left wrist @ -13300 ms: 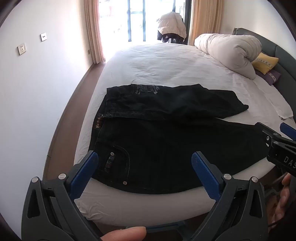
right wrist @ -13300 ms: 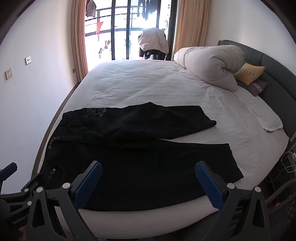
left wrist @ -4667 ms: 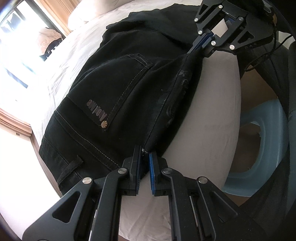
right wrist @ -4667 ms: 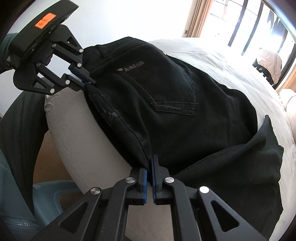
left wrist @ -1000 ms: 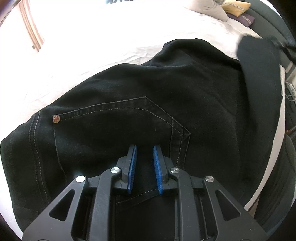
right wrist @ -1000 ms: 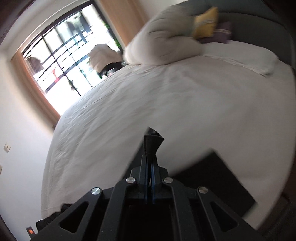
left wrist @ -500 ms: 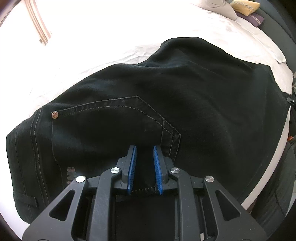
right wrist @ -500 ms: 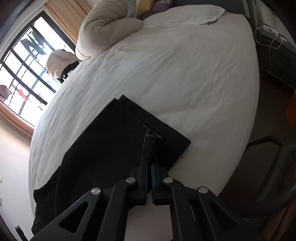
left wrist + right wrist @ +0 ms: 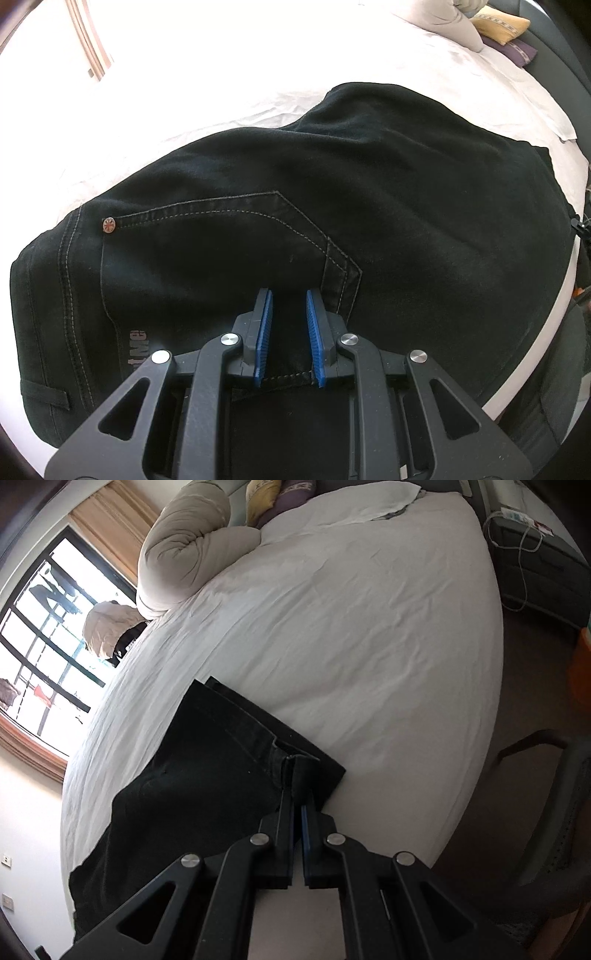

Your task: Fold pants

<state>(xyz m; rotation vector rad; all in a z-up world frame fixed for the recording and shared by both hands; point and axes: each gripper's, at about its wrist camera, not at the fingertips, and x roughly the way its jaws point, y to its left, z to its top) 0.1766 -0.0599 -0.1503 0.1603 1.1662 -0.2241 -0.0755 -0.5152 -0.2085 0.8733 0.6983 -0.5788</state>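
Lying on the bed is one pair of black pants. Two hand-held grippers: the left has opened a little more over the seat; the right still pinches the leg ends.

A home bedroom: wide bed under white sheets, rolled duvet and pillows at 11 o'clock, curtained window at 9 o'clock.

One pair of pants is lying near the bed's edge, two grippers, left and right, and two cushions showing
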